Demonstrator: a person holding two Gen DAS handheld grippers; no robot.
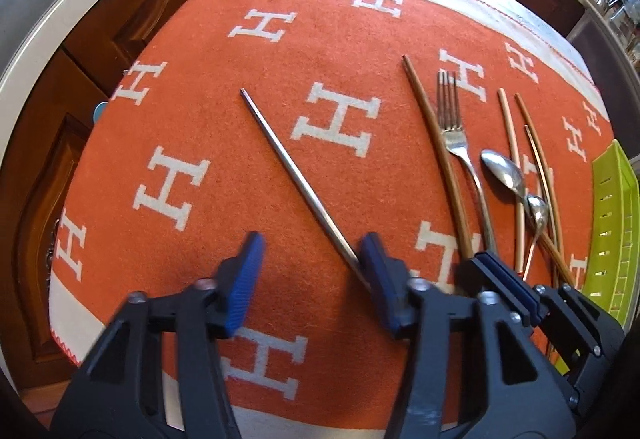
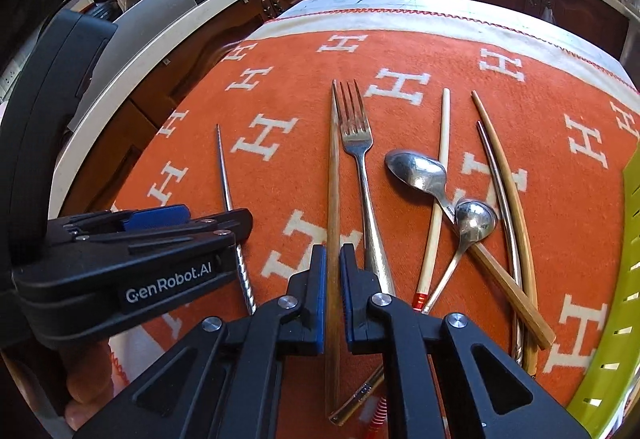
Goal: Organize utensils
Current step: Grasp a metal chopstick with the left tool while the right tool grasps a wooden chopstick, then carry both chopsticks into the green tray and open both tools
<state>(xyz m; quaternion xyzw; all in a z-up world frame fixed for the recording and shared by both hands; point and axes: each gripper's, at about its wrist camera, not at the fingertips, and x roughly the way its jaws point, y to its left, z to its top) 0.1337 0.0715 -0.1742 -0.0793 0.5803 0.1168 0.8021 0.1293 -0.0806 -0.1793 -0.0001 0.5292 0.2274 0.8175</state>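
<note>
Two grippers are seen. The right gripper [image 2: 333, 255], jaws nearly closed, straddles the wooden chopstick [image 2: 333, 175], whose long axis runs toward 12 o'clock. The left gripper [image 1: 310, 259], jaws wide open, is beside the metal chopstick [image 1: 296, 175].

Bright, warm daylight throughout, strongest toward the far right, where the counter clutter washes out pale. Soft, short shadows only, tight under the fork [image 2: 357, 143] and chopsticks. Sharp glare spots on both spoon bowls [image 2: 416, 169] and along the metal chopstick [image 1: 298, 179]. Heavy fisheye bending: blanket [image 1: 192, 111] edges and countertop [image 2: 168, 35] curved, corners vignetted black. Slight motion smear on the left gripper [image 1: 312, 251] fingers; centre crisp.
</note>
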